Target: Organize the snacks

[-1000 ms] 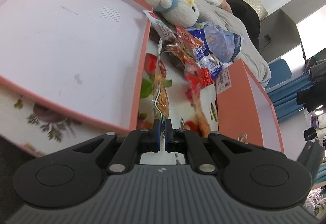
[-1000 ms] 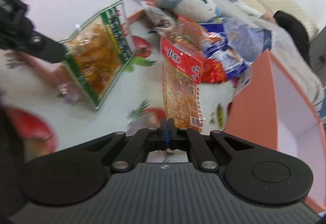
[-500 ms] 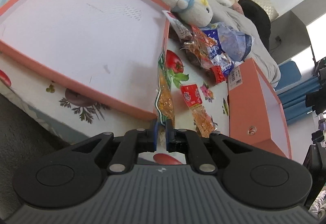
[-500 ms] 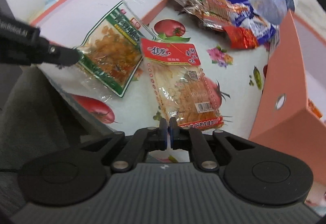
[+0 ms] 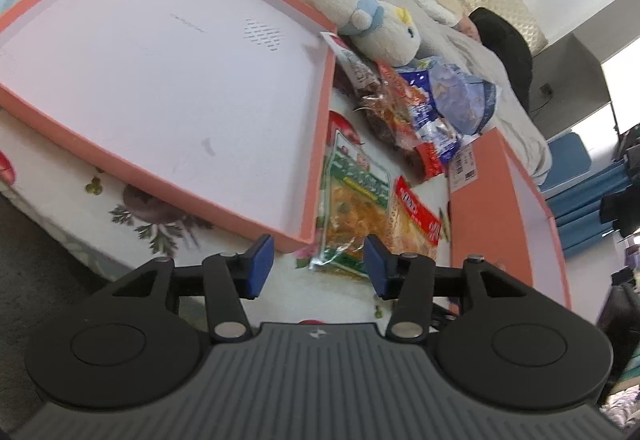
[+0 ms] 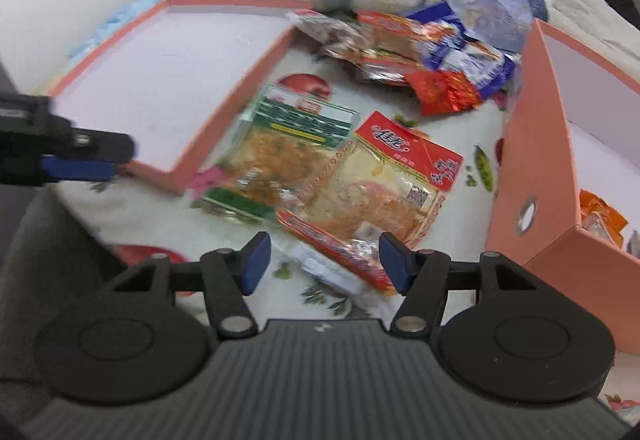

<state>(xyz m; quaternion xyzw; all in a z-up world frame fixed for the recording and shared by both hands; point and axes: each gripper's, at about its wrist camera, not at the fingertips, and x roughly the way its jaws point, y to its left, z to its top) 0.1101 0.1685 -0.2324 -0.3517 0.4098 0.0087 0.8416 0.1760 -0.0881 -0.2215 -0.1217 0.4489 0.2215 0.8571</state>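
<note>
We cannot read the print on any wrapper, and in the right wrist view the heap of snack packets (image 6: 432,52) at upper centre is smeared by blur. The deep coral box (image 6: 532,160) runs off the right edge of that frame, so we see only a sliver of orange packets inside it at far right. The plush toy (image 5: 372,28) covers the far end of the heap.

Our left gripper (image 5: 316,266) has its jaws opening; the blue pads press on nothing. The green-bordered snack bag (image 5: 352,208) lies flat on the fruit-print cloth (image 5: 132,208), its near corner between the pads in the picture but beyond them, just right of the shallow coral lid (image 5: 316,144).

Our right gripper (image 6: 324,262) is likewise opening. The red-topped snack bag (image 6: 384,192) lies flat at frame centre, overlapping the green one's right edge; its clear lower end reaches between the pads, whether touching the right pad we cannot tell. The left gripper's fingers (image 6: 80,156) show at the left edge.
</note>
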